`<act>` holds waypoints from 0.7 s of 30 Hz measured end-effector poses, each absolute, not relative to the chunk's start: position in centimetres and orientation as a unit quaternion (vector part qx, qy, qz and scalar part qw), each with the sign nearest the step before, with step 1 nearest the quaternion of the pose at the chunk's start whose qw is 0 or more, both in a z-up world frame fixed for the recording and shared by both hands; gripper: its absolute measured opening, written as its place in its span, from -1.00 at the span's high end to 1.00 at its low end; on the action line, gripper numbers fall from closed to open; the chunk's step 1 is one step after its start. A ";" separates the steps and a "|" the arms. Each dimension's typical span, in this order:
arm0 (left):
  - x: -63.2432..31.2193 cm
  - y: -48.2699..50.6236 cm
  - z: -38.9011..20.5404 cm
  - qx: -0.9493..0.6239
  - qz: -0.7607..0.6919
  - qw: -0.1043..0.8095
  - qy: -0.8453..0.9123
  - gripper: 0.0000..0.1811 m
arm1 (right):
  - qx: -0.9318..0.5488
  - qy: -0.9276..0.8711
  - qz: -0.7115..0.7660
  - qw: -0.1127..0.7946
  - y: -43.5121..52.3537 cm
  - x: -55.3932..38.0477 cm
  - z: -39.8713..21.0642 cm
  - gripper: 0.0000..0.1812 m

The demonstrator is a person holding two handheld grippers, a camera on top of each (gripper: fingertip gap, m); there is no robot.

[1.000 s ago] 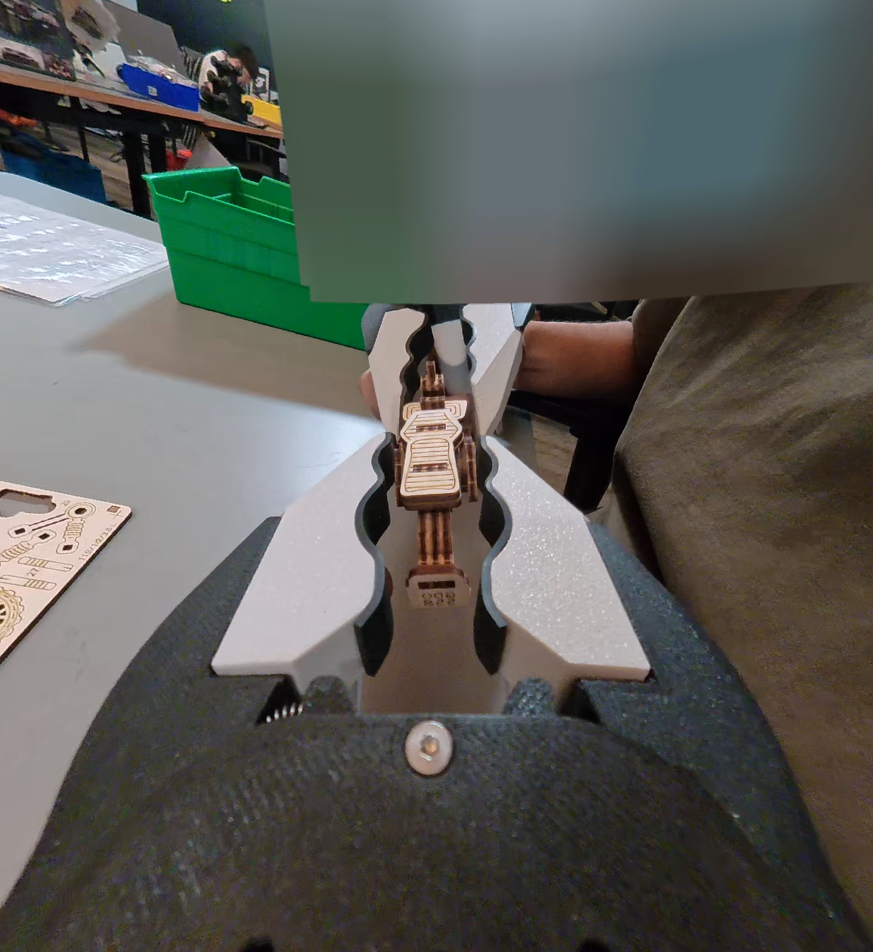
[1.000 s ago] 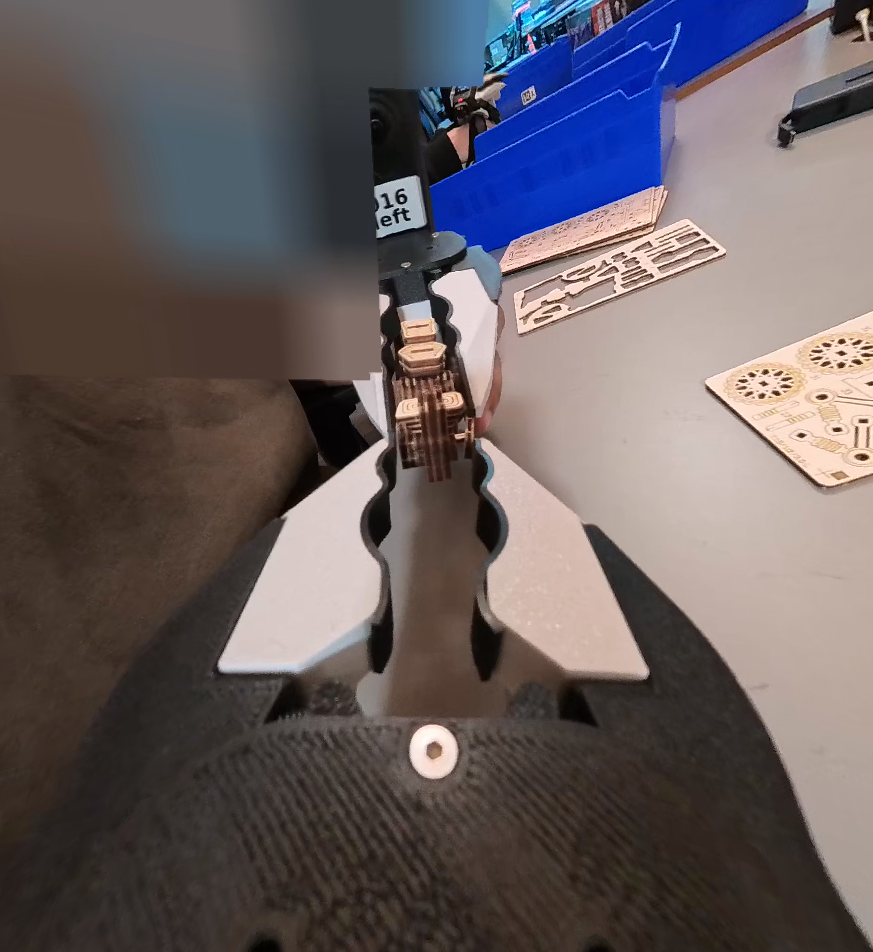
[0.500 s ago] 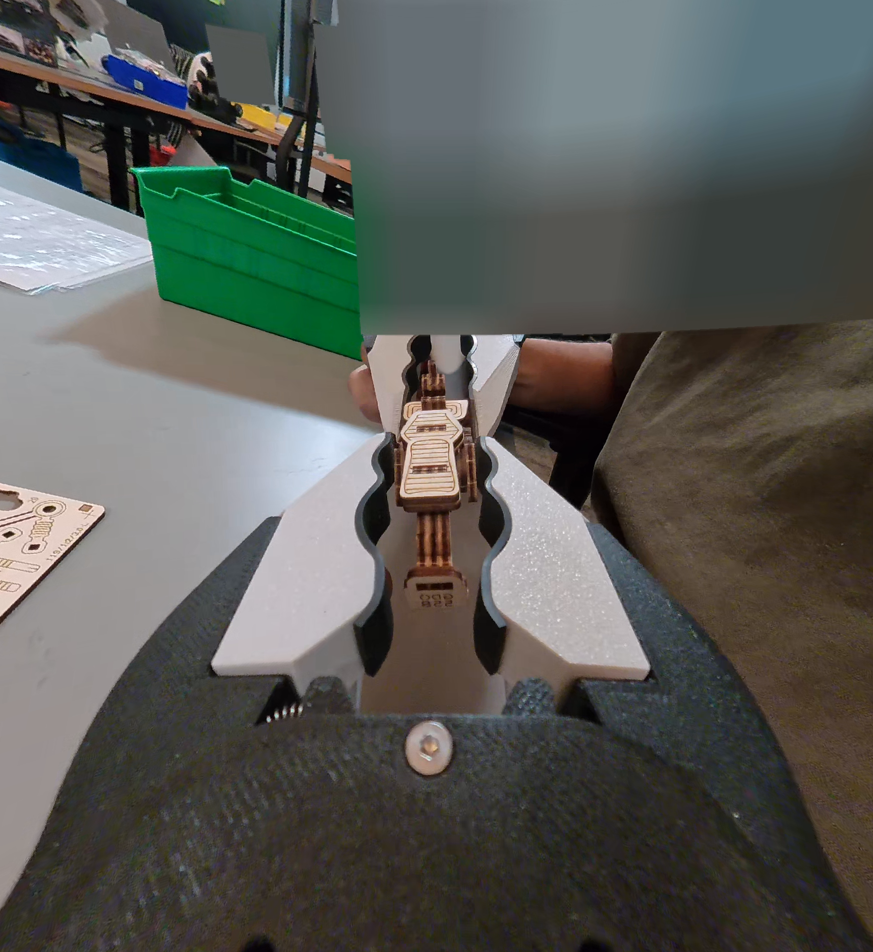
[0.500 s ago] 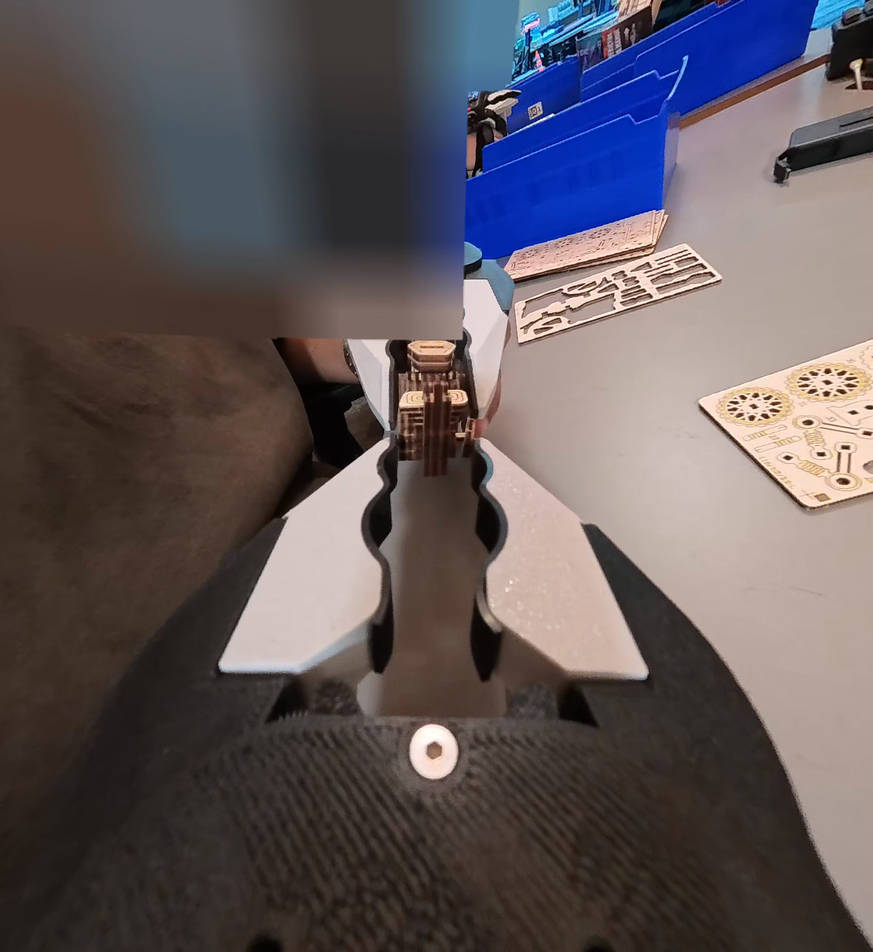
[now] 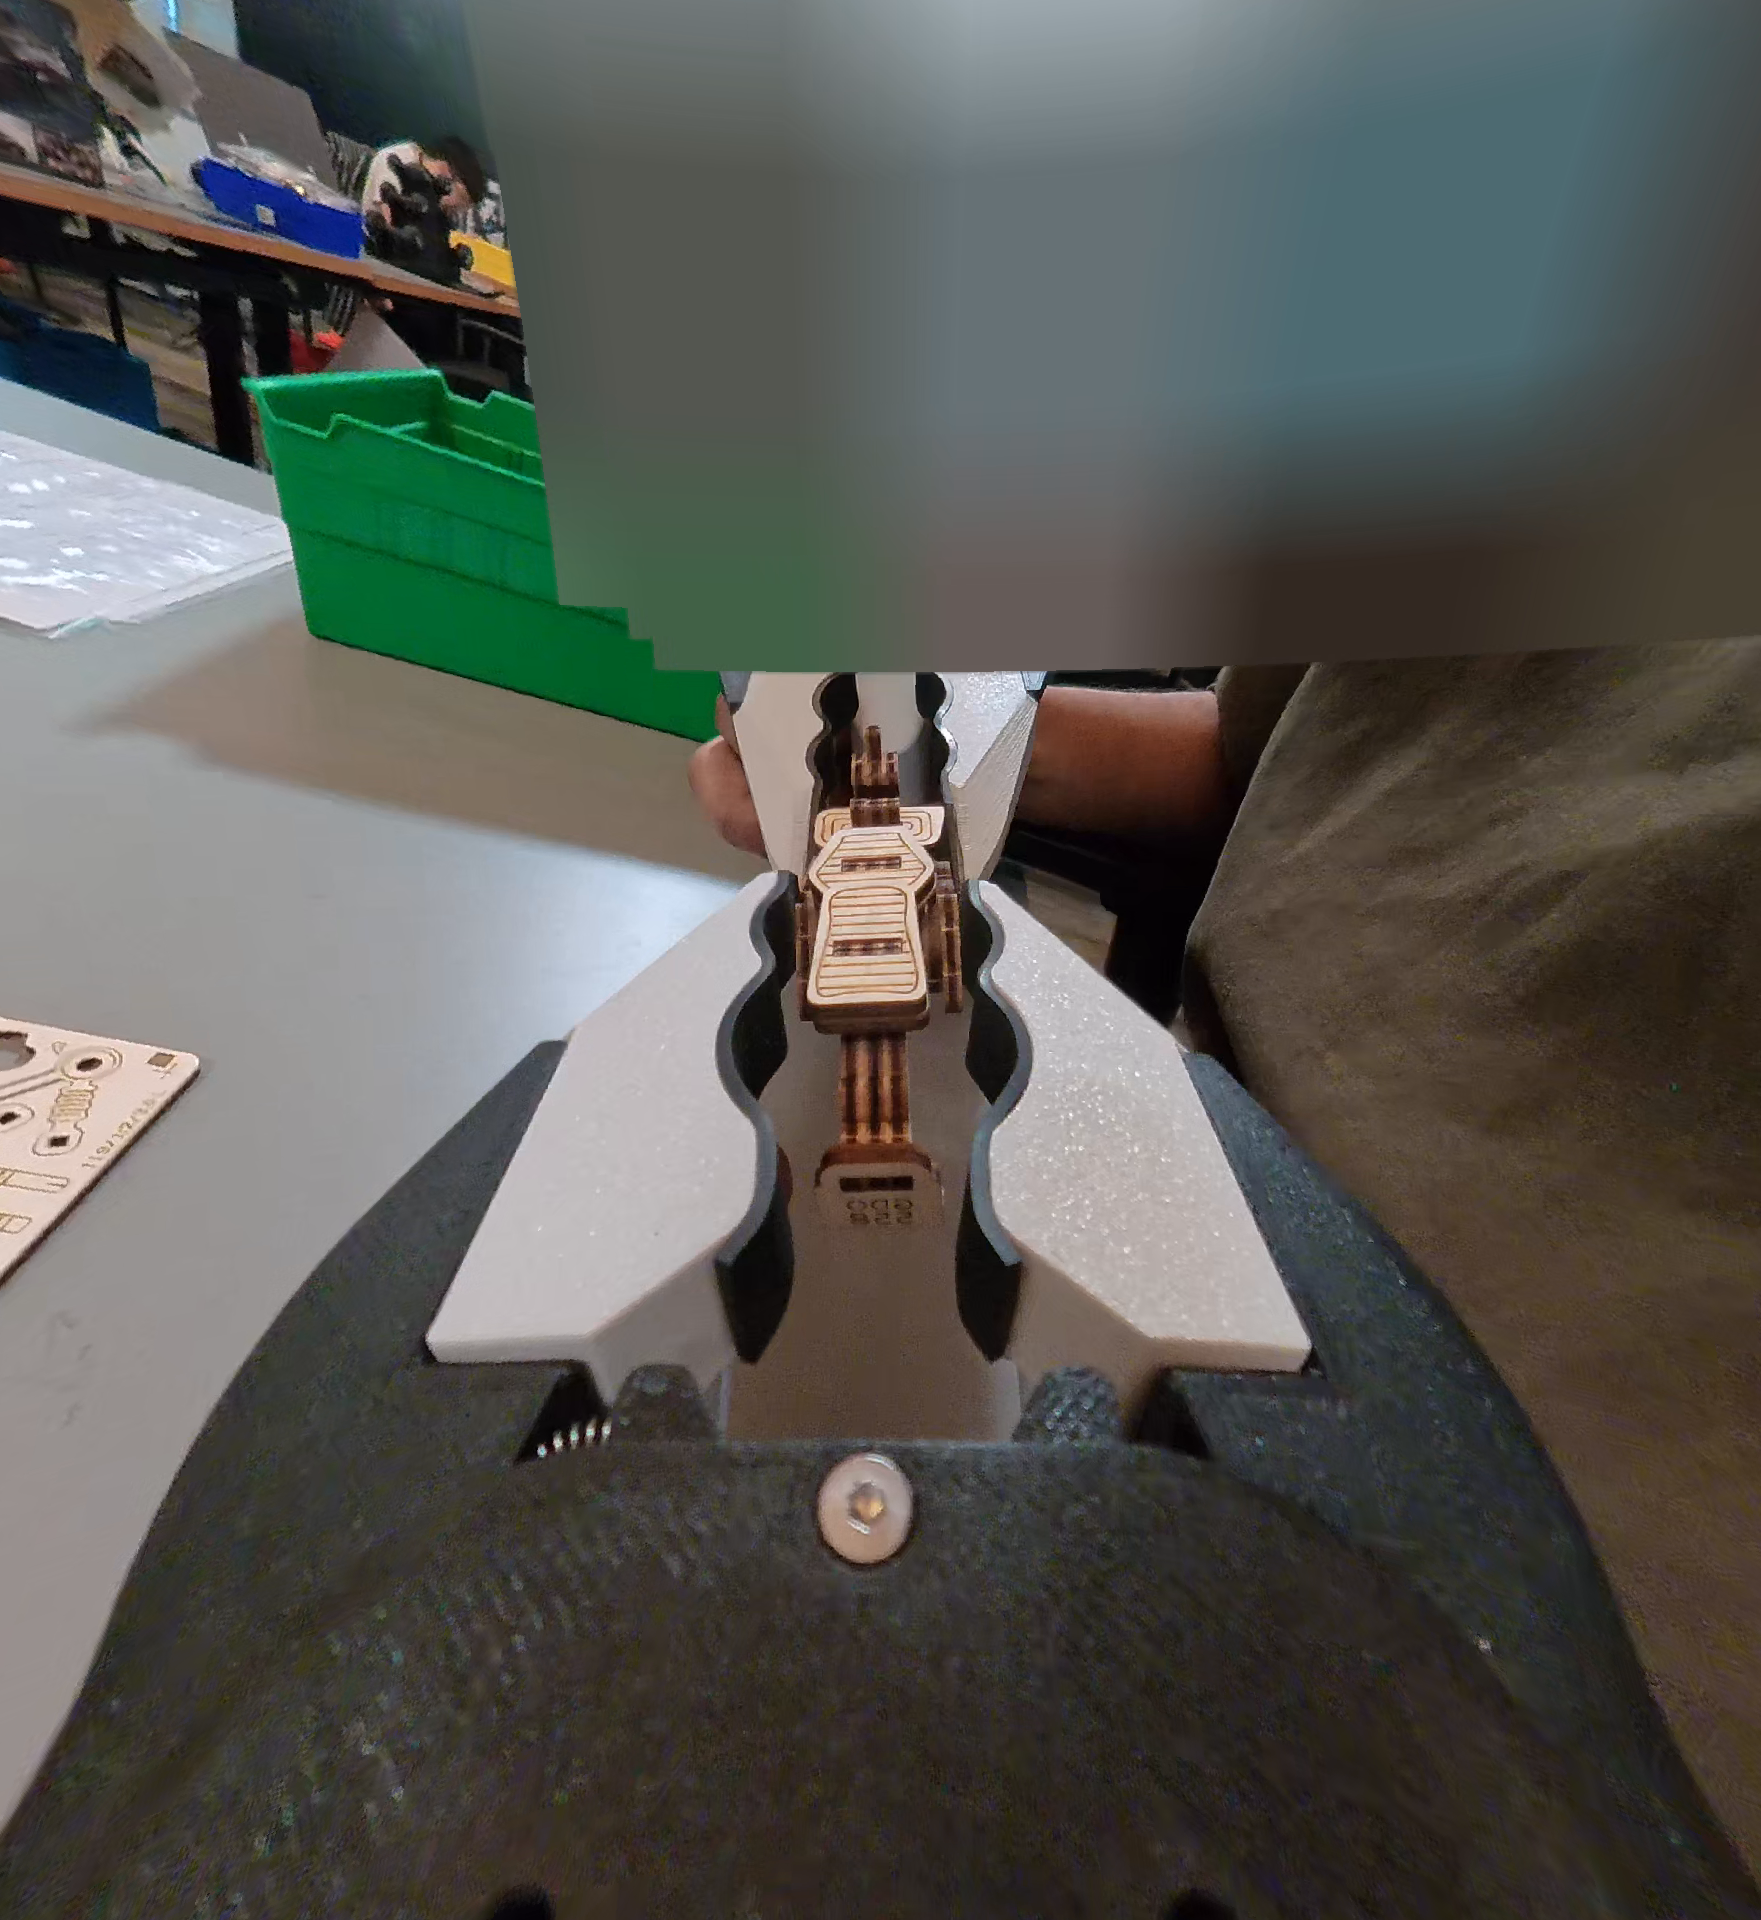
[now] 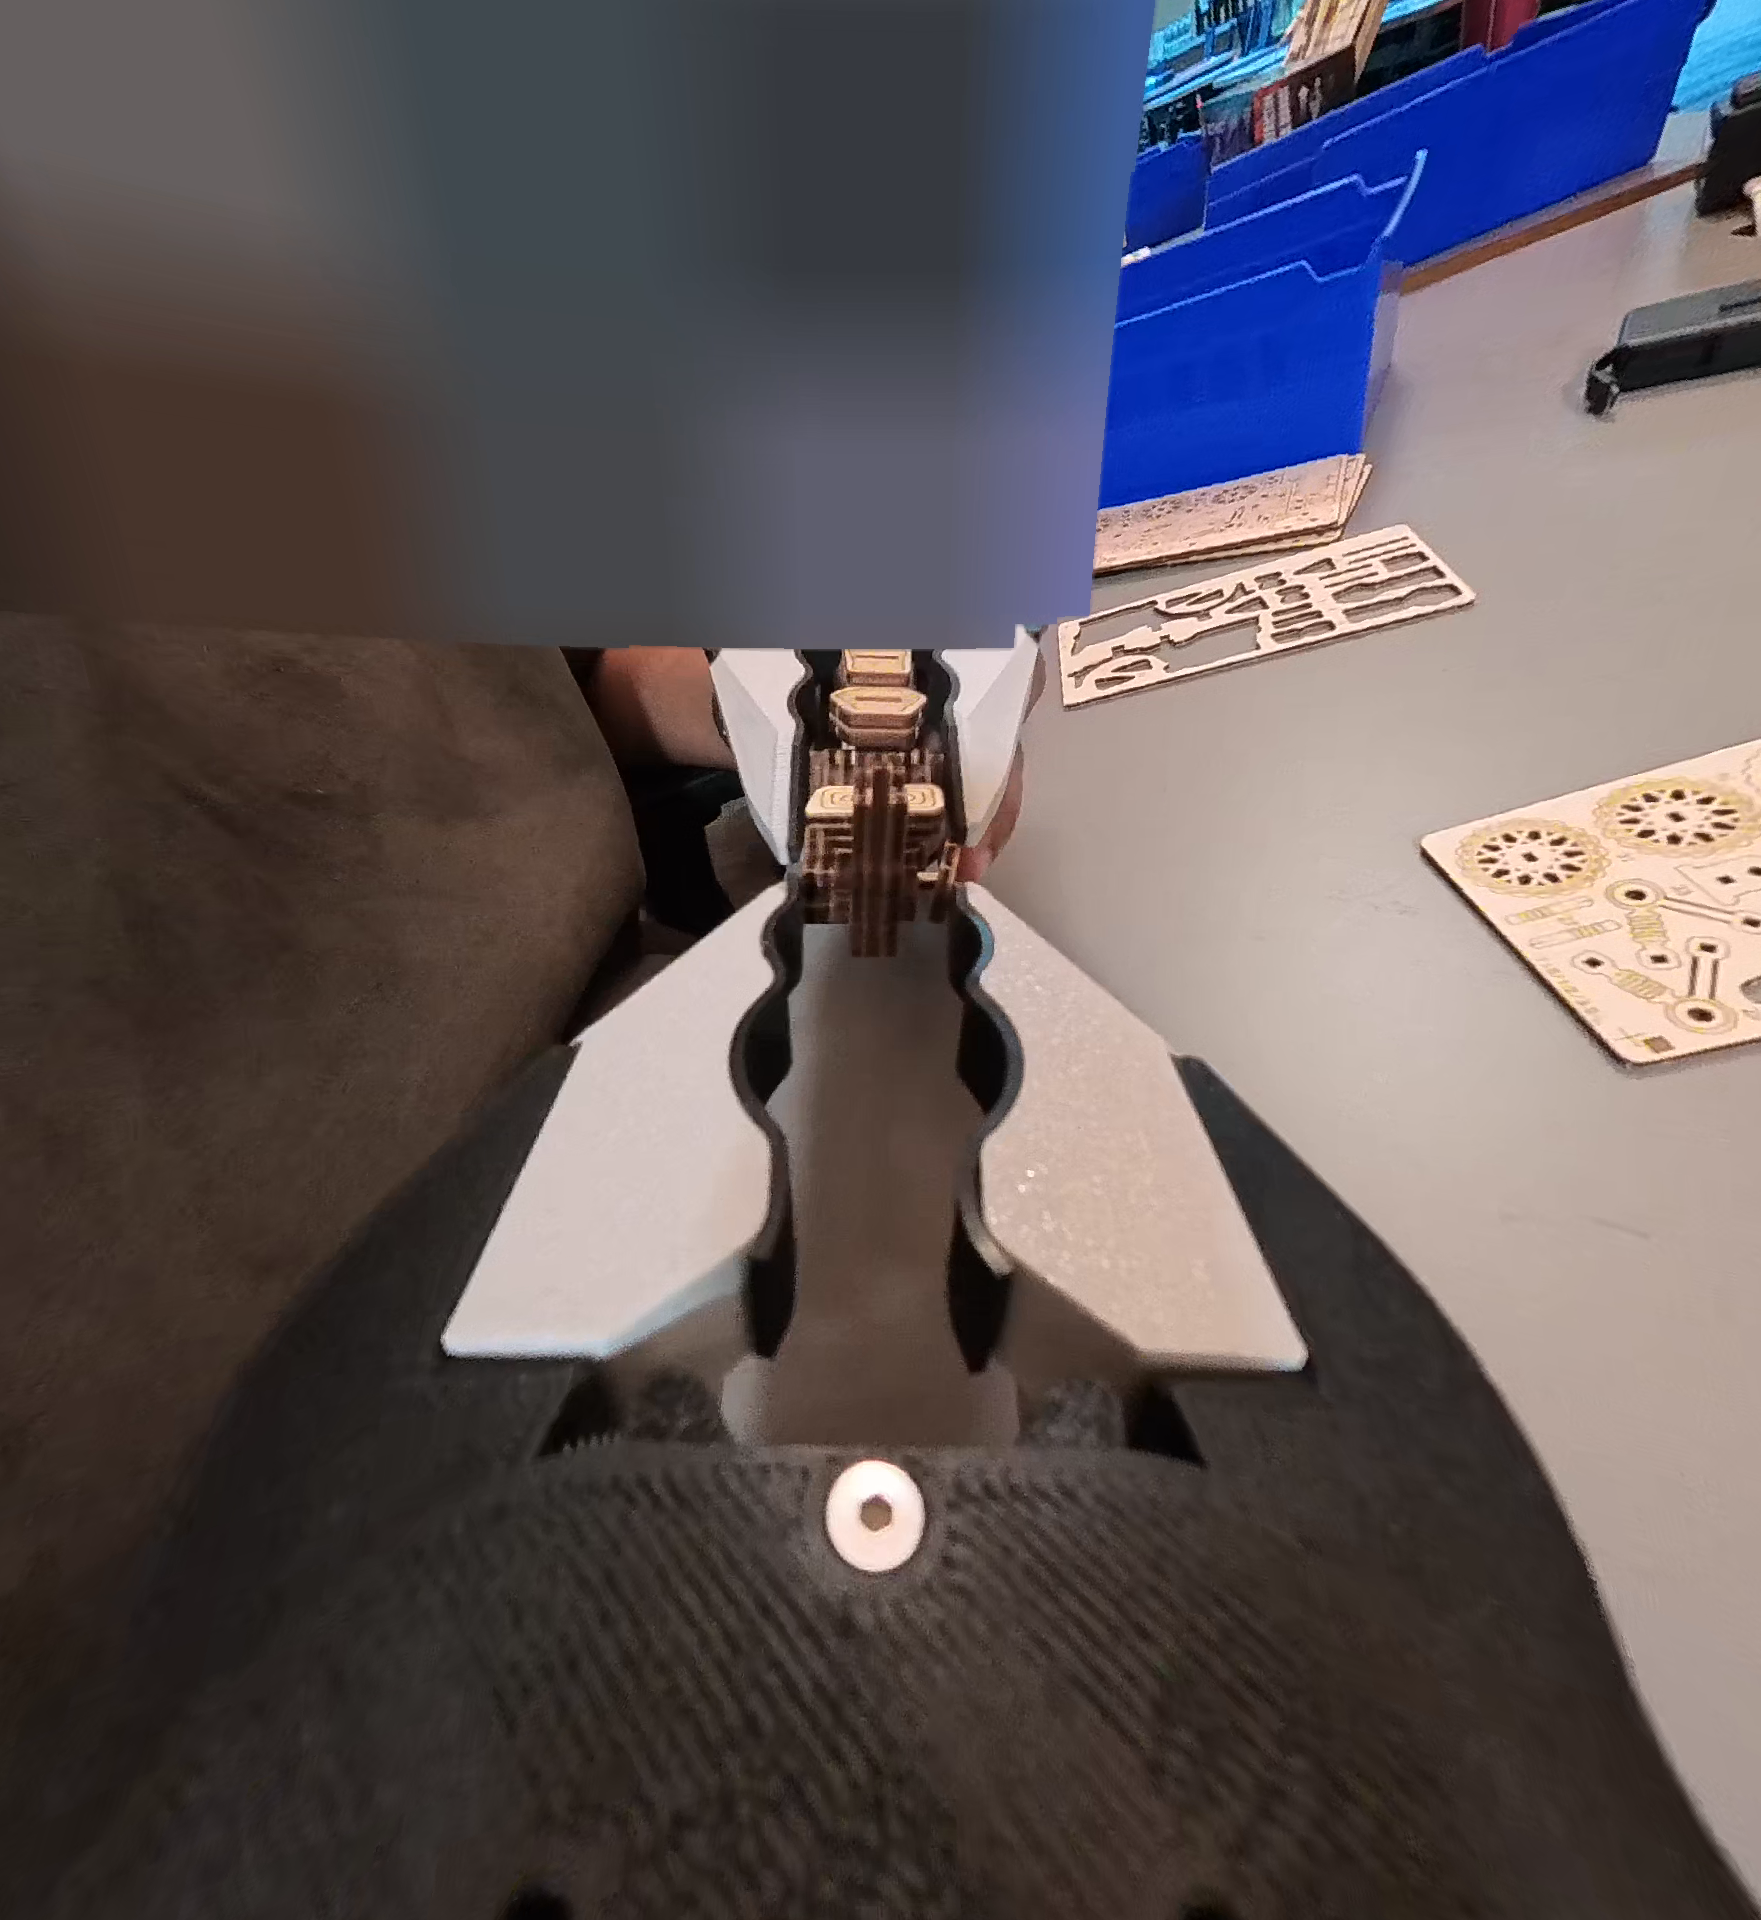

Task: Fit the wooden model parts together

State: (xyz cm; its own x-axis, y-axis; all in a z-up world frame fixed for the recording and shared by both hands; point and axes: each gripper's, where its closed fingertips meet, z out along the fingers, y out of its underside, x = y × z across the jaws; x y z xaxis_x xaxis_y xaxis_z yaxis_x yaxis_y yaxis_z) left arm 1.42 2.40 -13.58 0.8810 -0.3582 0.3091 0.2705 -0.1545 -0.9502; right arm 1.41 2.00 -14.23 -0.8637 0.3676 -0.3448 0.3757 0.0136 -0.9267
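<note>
Holding: I have the wooden model (image 5: pixel 874 940) pinched from both ends, up off the grey table (image 5: pixel 336 914) and in front of the person's olive-green shirt (image 5: pixel 1478 1039).
Left gripper (image 5: pixel 874 914): jaws pressed onto the flanks of the model at its wide ribbed plate; the narrow slatted tail runs back between my fingers (image 5: pixel 647 1143) toward the camera.
Right gripper (image 6: pixel 874 894): jaws pinching the opposite end of the same model, where a layered wooden fin (image 6: pixel 876 883) pokes back toward that camera.
Facing: the two grippers meet nose to nose, so each shows in the other's view just beyond the wood, tips almost touching.
Long axis: the model lies straight along both finger lines, running from one gripper to the other, not crosswise.
Key relation: any seating push has to travel along that shared axis; I judge a squeeze inward would drive the joints home, while any twist could lever the thin layers apart.
Nearer hand: neither, both are already on the piece.
Spare parts: a laser-cut sheet (image 5: pixel 14 1153) lies on the table to my left; in the right wrist view a sheet with wheel cut-outs (image 6: pixel 1665 904) lies well clear, with a mostly emptied fret (image 6: pixel 1260 613) farther off.
Progress: I judge the body largely built; which joint is in hand I cannot tell.
</note>
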 end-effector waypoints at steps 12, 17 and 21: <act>2.8 1.1 -12.3 -0.690 -0.164 0.692 0.132 0.69 | 0.160 0.750 -0.627 -0.133 1.0 2.4 -13.2 0.71; 2.9 0.9 -12.4 -0.693 -0.187 0.684 0.130 0.53 | 0.145 0.753 -0.627 -0.139 0.9 2.7 -13.2 0.71; 3.2 0.8 -13.1 -0.706 -0.193 0.667 0.138 0.50 | 0.118 0.768 -0.609 -0.156 0.7 3.1 -13.7 0.71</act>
